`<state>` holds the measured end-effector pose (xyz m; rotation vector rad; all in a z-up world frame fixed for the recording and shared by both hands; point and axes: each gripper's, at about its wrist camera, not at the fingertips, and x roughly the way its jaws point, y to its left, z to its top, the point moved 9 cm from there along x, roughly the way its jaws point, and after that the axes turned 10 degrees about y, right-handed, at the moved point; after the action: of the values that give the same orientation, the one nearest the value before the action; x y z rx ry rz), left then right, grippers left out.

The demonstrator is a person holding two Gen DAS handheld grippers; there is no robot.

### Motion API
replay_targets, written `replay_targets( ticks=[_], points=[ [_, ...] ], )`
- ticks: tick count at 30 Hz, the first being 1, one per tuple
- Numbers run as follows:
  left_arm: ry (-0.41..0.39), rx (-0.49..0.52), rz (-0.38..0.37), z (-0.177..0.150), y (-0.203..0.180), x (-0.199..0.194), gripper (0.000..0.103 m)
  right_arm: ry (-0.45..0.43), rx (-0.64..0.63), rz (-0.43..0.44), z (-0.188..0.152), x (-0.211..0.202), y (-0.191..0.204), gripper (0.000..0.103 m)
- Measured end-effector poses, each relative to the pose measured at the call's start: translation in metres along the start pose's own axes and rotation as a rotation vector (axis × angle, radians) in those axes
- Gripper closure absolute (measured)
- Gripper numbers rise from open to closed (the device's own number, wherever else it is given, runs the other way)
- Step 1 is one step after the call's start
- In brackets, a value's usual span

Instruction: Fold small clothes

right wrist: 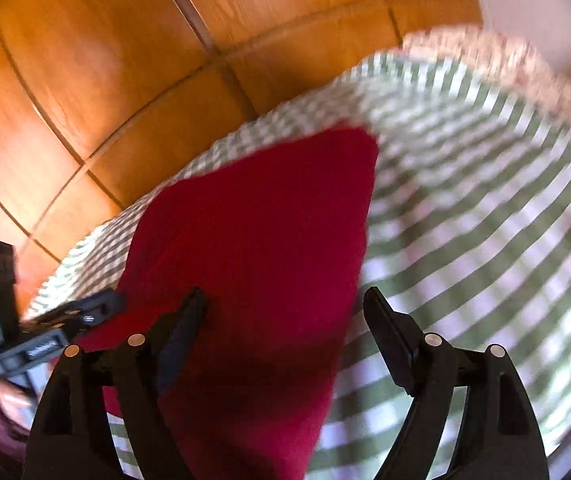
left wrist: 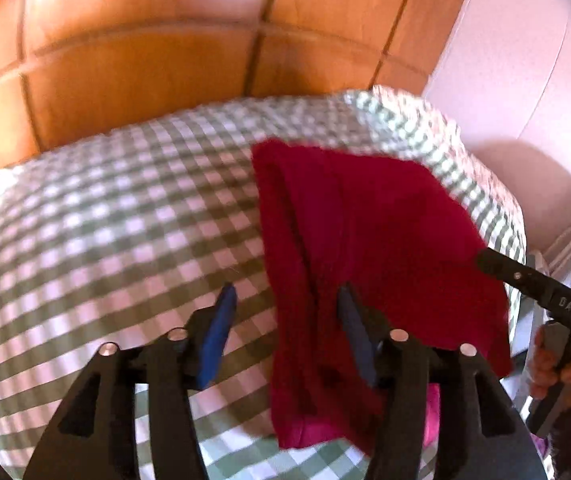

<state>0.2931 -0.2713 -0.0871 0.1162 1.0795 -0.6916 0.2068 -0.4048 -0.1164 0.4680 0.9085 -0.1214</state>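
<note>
A dark red garment (left wrist: 365, 248) lies folded on a green and white checked cloth (left wrist: 125, 220). My left gripper (left wrist: 285, 304) is open above the garment's left edge, with one blue finger over the cloth and the other over the red fabric. My right gripper (right wrist: 285, 308) is open over the same garment (right wrist: 253, 240), its left finger above the fabric and its right finger above the checked cloth (right wrist: 485, 220). Neither holds anything. The right gripper also shows in the left wrist view (left wrist: 485, 260) at the garment's right edge. A brighter pink layer (left wrist: 317, 436) peeks out at the near end.
Wooden panelled doors (left wrist: 145, 60) stand behind the cloth-covered surface. A pale wall (left wrist: 525, 60) is at the right. The person's hand (left wrist: 557, 364) holds the right gripper's handle. The left gripper's body (right wrist: 37, 344) shows at the left of the right wrist view.
</note>
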Motion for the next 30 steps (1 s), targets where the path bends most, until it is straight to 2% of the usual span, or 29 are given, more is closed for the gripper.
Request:
replay_targets(
  ticks=[2, 4, 7, 9, 12, 14, 19, 22, 26, 27, 30],
  points=[
    [-0.058, -0.007, -0.016, 0.002, -0.002, -0.017, 0.045, -0.051, -0.026, -0.030, 0.006, -0.018, 0.004, 0.024],
    [-0.102, -0.005, -0.023, 0.000, -0.007, -0.031, 0.043, -0.091, -0.057, -0.068, 0.009, -0.033, 0.012, 0.033],
    [-0.121, 0.036, -0.030, -0.007, -0.018, -0.041, 0.043, -0.102, -0.114, -0.091, 0.010, -0.038, 0.030, 0.043],
    [-0.111, 0.079, -0.001, -0.011, -0.026, -0.036, 0.043, -0.085, -0.167, -0.141, -0.004, -0.033, 0.042, 0.045],
    [0.001, 0.095, 0.110, -0.021, -0.017, 0.004, 0.043, -0.022, -0.163, -0.175, -0.030, -0.008, 0.045, 0.045],
    [0.027, 0.056, 0.093, -0.034, -0.004, 0.023, 0.040, -0.026, -0.162, -0.219, -0.043, 0.004, 0.046, 0.044],
    [-0.003, -0.023, 0.046, -0.040, 0.008, 0.027, 0.034, -0.068, -0.292, -0.383, -0.062, 0.022, 0.060, 0.044],
    [-0.012, -0.035, 0.055, -0.041, 0.009, 0.025, 0.034, -0.075, -0.282, -0.383, -0.062, 0.020, 0.059, 0.044],
    [-0.051, -0.047, 0.120, -0.046, 0.010, 0.007, 0.028, -0.075, -0.266, -0.385, -0.063, 0.016, 0.060, 0.043],
    [-0.056, -0.055, 0.123, -0.048, 0.011, 0.002, 0.027, -0.075, -0.255, -0.382, -0.062, 0.015, 0.060, 0.041],
    [-0.073, -0.092, 0.131, -0.051, 0.015, -0.010, 0.023, -0.066, -0.229, -0.355, -0.062, 0.010, 0.064, 0.024]
  ],
)
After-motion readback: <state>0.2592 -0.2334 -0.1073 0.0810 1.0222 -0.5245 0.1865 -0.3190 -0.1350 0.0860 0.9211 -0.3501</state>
